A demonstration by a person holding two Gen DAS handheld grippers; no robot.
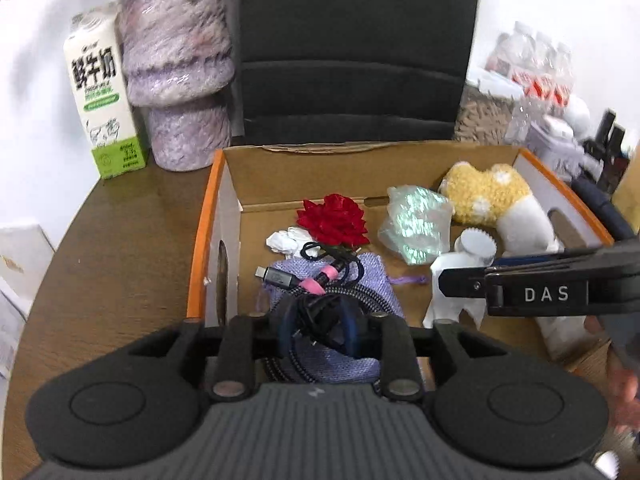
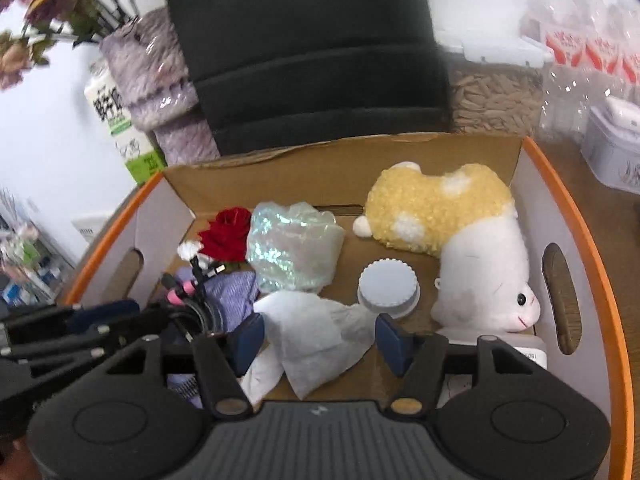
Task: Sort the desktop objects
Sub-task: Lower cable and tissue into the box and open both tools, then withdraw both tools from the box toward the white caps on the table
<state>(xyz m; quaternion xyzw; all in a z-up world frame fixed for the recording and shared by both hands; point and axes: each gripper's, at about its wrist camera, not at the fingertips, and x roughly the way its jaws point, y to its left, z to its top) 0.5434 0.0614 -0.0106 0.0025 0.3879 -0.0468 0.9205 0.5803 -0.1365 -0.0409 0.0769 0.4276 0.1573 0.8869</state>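
An orange-rimmed cardboard box point(image 1: 204, 220) holds a red rose point(image 1: 334, 220), a shiny iridescent wrapper point(image 1: 416, 224), a yellow and white plush toy point(image 2: 440, 208), a round white lid point(image 2: 388, 284) and a purple pouch point(image 1: 376, 276). A bundle of black cable point(image 1: 316, 320) with pink bands lies on the pouch, between the parted fingers of my left gripper point(image 1: 322, 328). My right gripper point(image 2: 320, 340) stands wide open over a crumpled white tissue point(image 2: 308, 332) on the box floor, its pads clear of the tissue. The two grippers sit side by side inside the box.
Behind the box stands a black chair back point(image 1: 356, 52). A milk carton point(image 1: 104, 108) and a purple vase point(image 1: 176, 68) stand at the back left on the brown table point(image 1: 120, 240). Wrapped water bottles point(image 1: 532, 68) and a pale tin point(image 2: 612, 148) stand to the right.
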